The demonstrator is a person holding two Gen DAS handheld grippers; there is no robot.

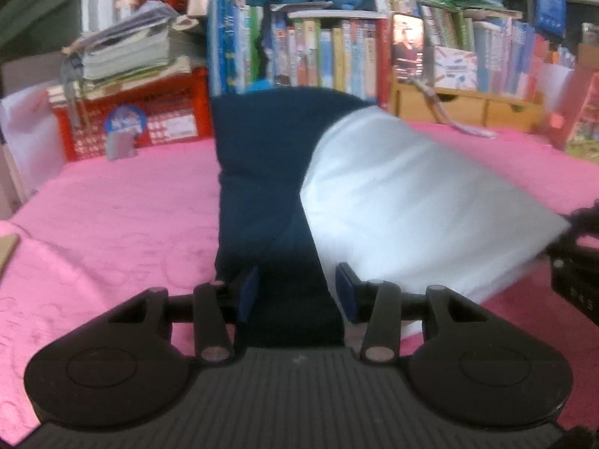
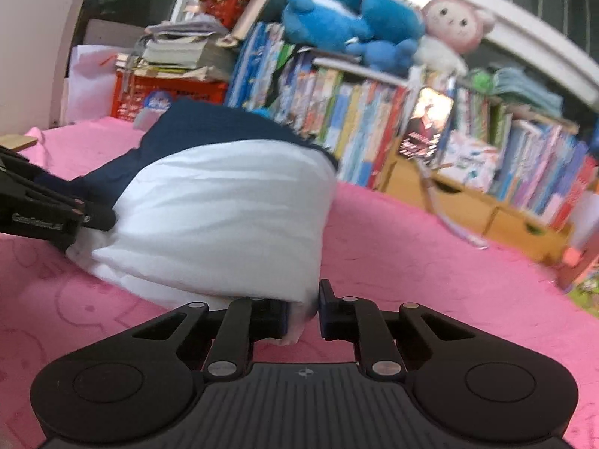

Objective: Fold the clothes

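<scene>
Navy-and-white garment [image 1: 337, 187] lifted over pink bedcover [image 1: 112, 224]. Left gripper [image 1: 295, 292]: jaws part-spread, navy strip between; contact unclear. Right gripper [image 2: 303, 310] pinches white corner. Right view alone shows pink plush rabbit [image 2: 455, 18] above the garment.

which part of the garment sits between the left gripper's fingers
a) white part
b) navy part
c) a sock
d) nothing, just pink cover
b: in the left wrist view the navy part runs down between the fingers of the left gripper, with the white part off to the side.
</scene>
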